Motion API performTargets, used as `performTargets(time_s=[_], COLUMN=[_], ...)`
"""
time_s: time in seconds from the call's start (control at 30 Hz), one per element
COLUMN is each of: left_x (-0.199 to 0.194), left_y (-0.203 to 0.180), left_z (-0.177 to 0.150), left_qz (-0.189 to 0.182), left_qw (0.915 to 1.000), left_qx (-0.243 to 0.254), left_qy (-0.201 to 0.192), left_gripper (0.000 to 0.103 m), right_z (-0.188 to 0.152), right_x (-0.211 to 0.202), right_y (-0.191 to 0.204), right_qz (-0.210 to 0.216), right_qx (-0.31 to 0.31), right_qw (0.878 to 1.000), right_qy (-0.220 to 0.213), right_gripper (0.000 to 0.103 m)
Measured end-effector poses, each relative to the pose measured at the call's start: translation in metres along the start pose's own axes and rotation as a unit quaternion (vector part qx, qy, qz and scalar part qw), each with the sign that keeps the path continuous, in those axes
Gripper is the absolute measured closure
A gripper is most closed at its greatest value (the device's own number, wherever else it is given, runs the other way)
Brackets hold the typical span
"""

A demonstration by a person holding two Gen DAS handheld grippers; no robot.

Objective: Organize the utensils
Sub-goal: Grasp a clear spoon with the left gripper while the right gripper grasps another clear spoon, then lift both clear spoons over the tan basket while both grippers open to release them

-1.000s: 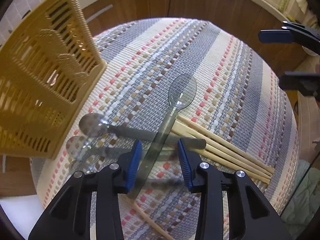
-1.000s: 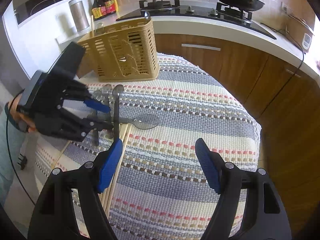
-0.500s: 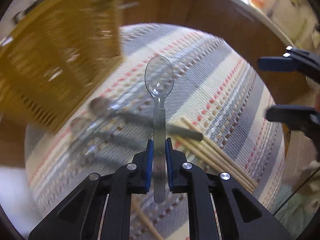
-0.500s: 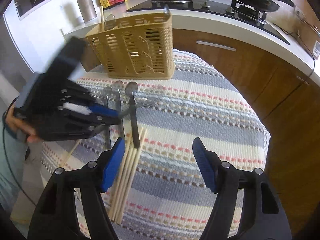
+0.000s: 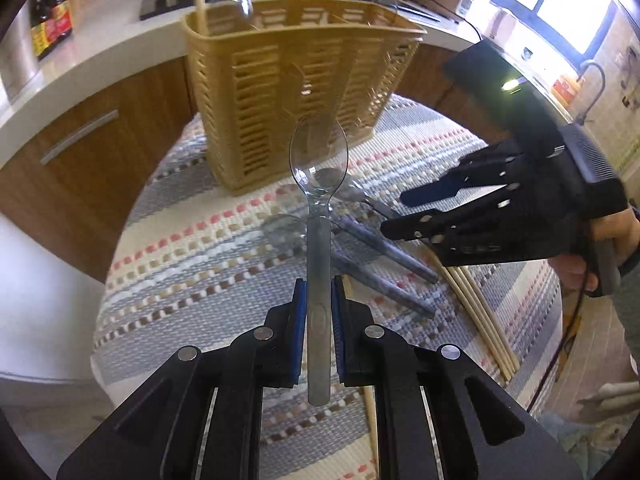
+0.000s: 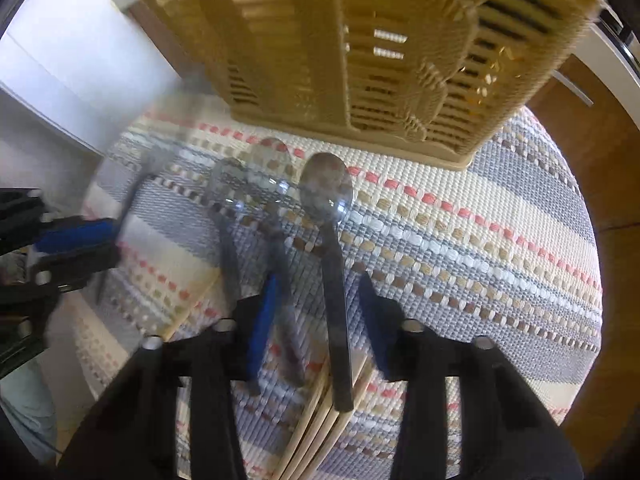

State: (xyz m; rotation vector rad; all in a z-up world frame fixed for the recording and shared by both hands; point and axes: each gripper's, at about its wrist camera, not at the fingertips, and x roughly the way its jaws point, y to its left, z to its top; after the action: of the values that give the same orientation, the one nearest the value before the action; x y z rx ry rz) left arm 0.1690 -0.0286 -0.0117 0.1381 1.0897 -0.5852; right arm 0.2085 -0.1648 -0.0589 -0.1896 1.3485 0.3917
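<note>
Left tool [image 5: 319, 312] clamped on clear spoon [image 5: 319, 208], basket [image 5: 296, 80] at 12 o'clock; right tool [image 6: 316, 320], jaws just closing, astride dark-handled spoon [image 6: 332, 248], not gripping.

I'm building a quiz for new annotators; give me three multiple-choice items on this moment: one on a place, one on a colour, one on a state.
1. Where does the basket stand?
A. on the striped cloth
B. on the stove
C. on the floor

2. What colour are the left gripper pads?
A. red
B. blue
C. white

3. What is the state of the clear spoon?
A. lying on the cloth
B. standing in the basket
C. clamped by its handle in the left gripper

Answers:
1 A: its base sits on the striped cloth.
2 B: blue pads flank the handle.
3 C: the pads press the handle, the bowl raised toward the basket. The right gripper, jaws just closing, straddles a dark-handled spoon without pressing it.
</note>
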Motion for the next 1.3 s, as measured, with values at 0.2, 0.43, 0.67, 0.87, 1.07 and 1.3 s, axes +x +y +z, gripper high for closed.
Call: performTargets(time_s=[0.2,0.43,0.67,0.87,1.07,1.3], left_x=[-0.013,-0.034,-0.090,-0.134,-0.138,-0.115], left_y=[0.000,-0.001,-0.015,-0.028,-0.028,-0.003], left_z=[-0.007,-0.004,0.009,0.042,0.070,0.081], left_qz=[-0.003,-0.003,-0.008,0.024,0.047,0.048], left_qw=[0.9999,0.9990,0.9896,0.9667,0.9374,0.8977], left_qx=[-0.001,-0.007,-0.004,-0.009,-0.028,-0.076], left_qy=[-0.011,-0.045,-0.143,-0.254,-0.344,-0.431], left_gripper=[0.093,0.093,0.093,0.093,0.093,0.093], right_z=[0.003,-0.017,-0.057,-0.063,-0.043,-0.012], right_x=[0.008,-0.011,-0.094,-0.180,-0.219,-0.205], right_y=[-0.001,-0.005,0.002,0.006,-0.006,-0.030], right_qz=[-0.017,-0.009,0.043,0.039,0.012,-0.015], right_qx=[0.005,0.002,-0.029,-0.041,-0.023,-0.001], right_qw=[1.000,1.000,0.990,0.957,0.910,0.863], right_qy=[0.014,-0.010,-0.131,-0.285,-0.413,-0.505], right_gripper=[0.087,0.093,0.093,0.093,0.093,0.093])
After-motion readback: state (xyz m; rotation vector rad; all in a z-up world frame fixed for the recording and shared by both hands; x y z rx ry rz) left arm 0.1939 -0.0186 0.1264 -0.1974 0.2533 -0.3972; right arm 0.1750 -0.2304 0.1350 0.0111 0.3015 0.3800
